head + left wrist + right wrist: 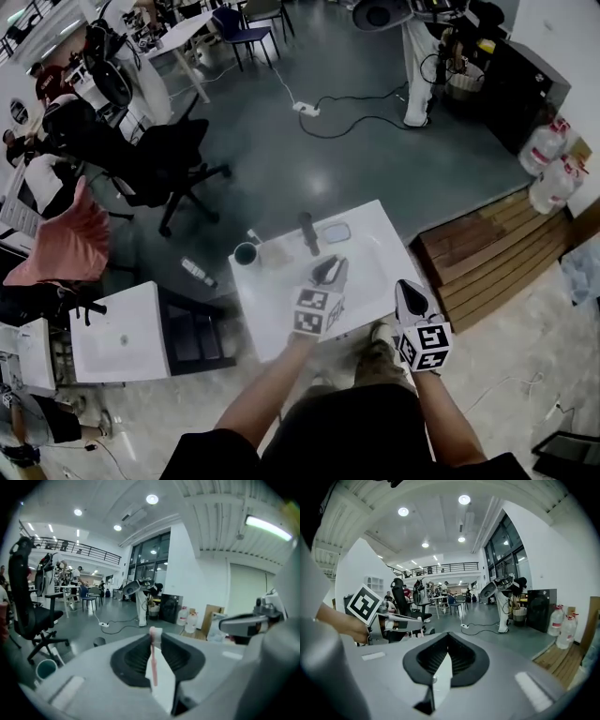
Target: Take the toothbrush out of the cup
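Outside the cup (246, 253), toothbrush (153, 660) between jaws

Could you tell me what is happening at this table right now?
A person stands over a small white table with a tool in each hand. The left tool is clamped on a pink toothbrush, held clear of the cup at the table's left side. The right tool is shut and empty.
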`<state>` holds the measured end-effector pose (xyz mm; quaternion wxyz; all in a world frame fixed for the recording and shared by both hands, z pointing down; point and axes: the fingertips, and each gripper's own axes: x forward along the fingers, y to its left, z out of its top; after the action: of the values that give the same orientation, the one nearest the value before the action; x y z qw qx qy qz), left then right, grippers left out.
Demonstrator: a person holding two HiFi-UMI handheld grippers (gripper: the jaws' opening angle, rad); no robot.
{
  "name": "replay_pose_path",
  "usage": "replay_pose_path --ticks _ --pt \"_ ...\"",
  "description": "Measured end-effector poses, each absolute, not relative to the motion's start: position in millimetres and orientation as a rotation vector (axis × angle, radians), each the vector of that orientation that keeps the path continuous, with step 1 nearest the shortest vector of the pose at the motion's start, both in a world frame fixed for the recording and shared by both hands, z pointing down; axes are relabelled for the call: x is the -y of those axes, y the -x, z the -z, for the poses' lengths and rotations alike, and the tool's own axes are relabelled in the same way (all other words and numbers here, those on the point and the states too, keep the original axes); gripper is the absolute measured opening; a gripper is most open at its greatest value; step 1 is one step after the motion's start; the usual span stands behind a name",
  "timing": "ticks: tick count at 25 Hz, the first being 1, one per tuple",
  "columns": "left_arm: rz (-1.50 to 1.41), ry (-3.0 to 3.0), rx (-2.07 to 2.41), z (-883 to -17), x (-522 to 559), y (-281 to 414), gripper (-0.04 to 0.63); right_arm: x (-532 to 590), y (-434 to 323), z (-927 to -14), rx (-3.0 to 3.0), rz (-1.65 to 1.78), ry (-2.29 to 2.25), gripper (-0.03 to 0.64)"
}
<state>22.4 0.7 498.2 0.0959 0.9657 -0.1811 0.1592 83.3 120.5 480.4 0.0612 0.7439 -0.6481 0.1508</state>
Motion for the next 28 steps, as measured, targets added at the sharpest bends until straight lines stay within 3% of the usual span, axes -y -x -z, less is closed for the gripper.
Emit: replay_pose_path --ticks 17,28 --pt "-0.634 -2.598 0.609 -611.0 79.6 -231.8 0.067 -30.5 -269.1 -550.7 2.067 -0.611 -2.039 0.002" --pt "-0.730 -2.389 0.698 -664.5 122.3 -279.5 0.066 10.6 -330.5 -574.2 2.143 -0.628 -1.854 0.002"
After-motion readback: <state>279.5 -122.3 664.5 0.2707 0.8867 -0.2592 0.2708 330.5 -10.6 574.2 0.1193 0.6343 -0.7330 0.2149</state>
